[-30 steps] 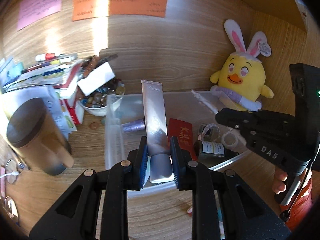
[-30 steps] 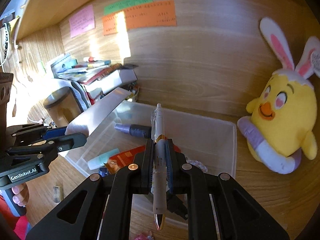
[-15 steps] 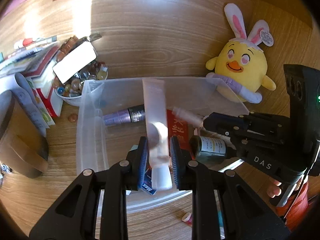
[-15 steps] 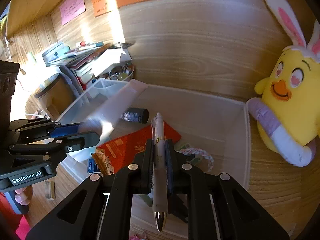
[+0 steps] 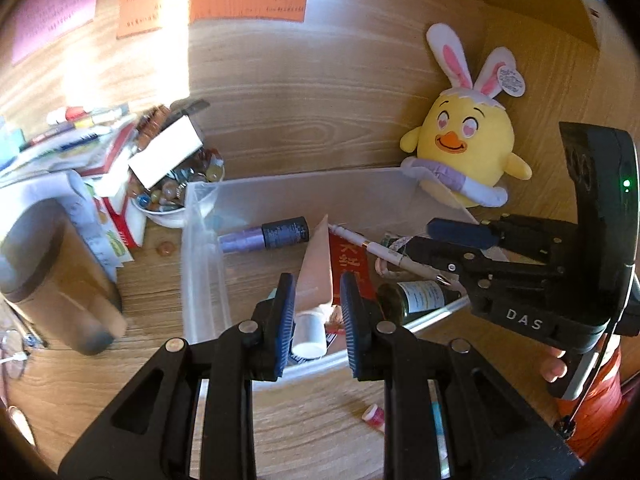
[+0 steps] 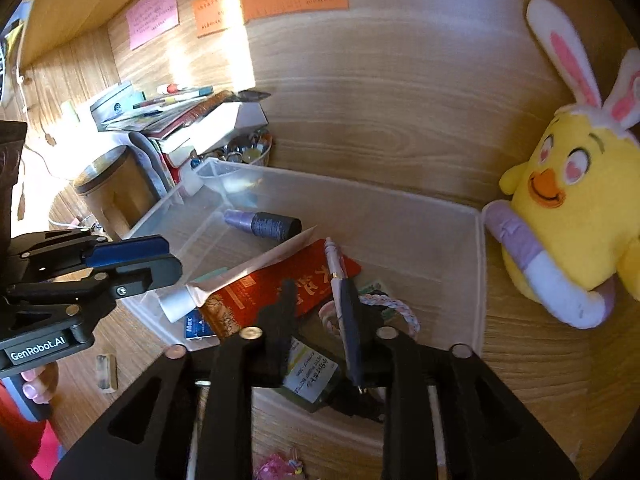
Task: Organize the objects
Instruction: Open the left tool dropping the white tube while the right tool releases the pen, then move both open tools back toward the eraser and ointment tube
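A clear plastic bin (image 5: 202, 264) (image 6: 478, 264) sits on the wooden desk. My left gripper (image 5: 316, 312) (image 6: 132, 264) is open above its near edge. A pale cream tube (image 5: 314, 280) (image 6: 240, 276) lies in the bin between the fingers, cap toward me. My right gripper (image 6: 320, 320) (image 5: 460, 240) is open over the bin. A white pen (image 6: 340, 292) (image 5: 384, 254) lies loose inside on a red packet (image 6: 272, 288) (image 5: 352, 264), against the right finger.
The bin also holds a purple-and-black bottle (image 5: 266, 236) (image 6: 262, 224), a dark bottle with a white label (image 5: 416, 298) and a braided cord (image 6: 394, 308). A yellow plush chick (image 5: 464, 152) (image 6: 572, 208) stands right. A bowl of small items (image 5: 176, 192), papers and a canister (image 5: 52, 276) stand left.
Both grippers opened. The tube dropped from my left gripper into the bin, and the pen dropped from my right gripper onto the red packet.
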Demonstrator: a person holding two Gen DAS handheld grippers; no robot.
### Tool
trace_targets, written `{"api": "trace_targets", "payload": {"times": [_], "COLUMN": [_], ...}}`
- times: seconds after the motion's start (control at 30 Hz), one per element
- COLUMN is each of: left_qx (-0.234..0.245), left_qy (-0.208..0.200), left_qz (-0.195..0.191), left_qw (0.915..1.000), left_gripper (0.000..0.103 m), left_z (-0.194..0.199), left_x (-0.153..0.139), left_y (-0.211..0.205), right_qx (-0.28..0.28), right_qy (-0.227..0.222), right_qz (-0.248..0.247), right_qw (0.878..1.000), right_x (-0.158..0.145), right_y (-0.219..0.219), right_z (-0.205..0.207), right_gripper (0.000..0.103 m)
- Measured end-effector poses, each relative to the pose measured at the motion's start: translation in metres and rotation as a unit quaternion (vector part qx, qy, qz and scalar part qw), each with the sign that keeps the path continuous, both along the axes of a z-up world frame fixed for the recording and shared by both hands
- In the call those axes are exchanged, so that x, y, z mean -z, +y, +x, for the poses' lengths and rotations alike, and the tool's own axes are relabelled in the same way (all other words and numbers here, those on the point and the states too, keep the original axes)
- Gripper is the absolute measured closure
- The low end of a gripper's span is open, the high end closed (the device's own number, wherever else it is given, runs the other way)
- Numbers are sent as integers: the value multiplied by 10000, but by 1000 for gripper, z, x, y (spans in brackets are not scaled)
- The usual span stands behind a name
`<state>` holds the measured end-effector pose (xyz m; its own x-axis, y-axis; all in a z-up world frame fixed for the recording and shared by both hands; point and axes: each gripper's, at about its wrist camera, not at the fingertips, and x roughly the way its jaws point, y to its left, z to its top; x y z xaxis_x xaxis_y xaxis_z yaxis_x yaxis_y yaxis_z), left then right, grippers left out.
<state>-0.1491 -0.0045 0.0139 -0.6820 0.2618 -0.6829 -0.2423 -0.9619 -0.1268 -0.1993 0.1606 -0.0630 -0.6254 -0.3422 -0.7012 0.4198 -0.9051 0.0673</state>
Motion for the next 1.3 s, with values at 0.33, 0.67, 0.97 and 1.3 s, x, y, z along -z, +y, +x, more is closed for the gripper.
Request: {"api": "trace_targets", "payload": {"times": [0.33,0.67,0.97,1.3], "left_qx": [-144,-381,-584,-543], "left_qy": [349,381,111,-445], "left_qz": [-235,-228,-357,-519], "left_qw": [9990,9983,9976,9962], "left_gripper": [51,26,16,16], "left_z": [33,58,77,103], "left_x": [-10,-4,17,58], "left_y": [-3,-18,-38,-49], "right_qx": [86,293,543,739], "right_qy": [299,579,401,-66], "right_qz": [55,148,-37,153], "right_qw": [9995,9978,9977,9971], "right_x": [-15,-22,-8,28], "right_y": [6,11,28,40], "right_z": [33,71,92,109], "right_gripper": [49,24,21,21]}}
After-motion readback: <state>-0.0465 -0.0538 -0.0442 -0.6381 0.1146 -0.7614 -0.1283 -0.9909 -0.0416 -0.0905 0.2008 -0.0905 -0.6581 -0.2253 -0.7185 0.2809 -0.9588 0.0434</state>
